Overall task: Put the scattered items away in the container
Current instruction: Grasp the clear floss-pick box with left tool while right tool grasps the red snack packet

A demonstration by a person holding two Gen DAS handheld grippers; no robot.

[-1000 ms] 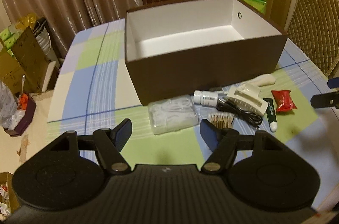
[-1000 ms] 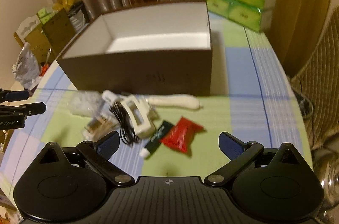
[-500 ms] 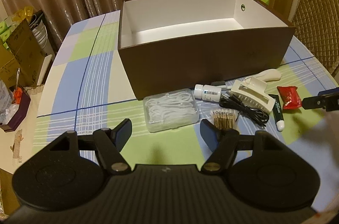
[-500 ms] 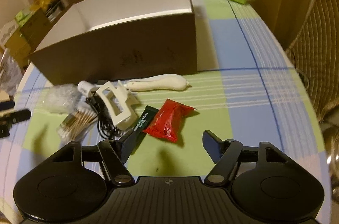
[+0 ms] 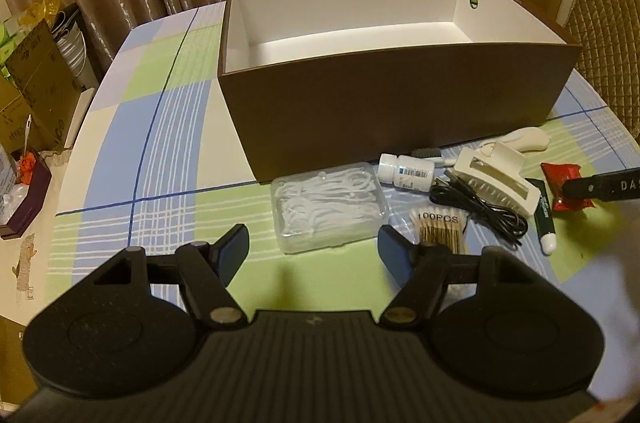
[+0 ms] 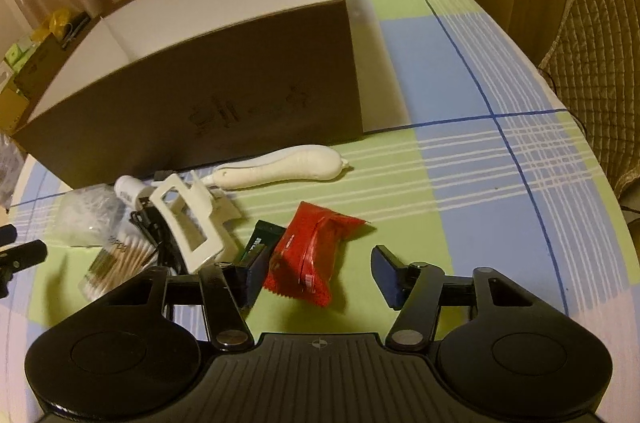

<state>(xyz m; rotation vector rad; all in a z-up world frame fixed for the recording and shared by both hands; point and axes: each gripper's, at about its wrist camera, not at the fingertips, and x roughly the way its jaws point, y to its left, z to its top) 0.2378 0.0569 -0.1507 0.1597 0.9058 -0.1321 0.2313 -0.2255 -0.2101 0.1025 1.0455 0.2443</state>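
Lower and closer than a second ago, the right tool [image 6: 320,273] now straddles the red packet [image 6: 310,255], its jaws closing but not yet pressing it. That packet (crinkly foil, light, likely slippery) looks best pinched across its puffed middle. Beyond the tool stands the brown box [image 6: 224,95], empty. Meanwhile the left tool [image 5: 314,255] hovers open just short of the floss-pick case [image 5: 328,209].
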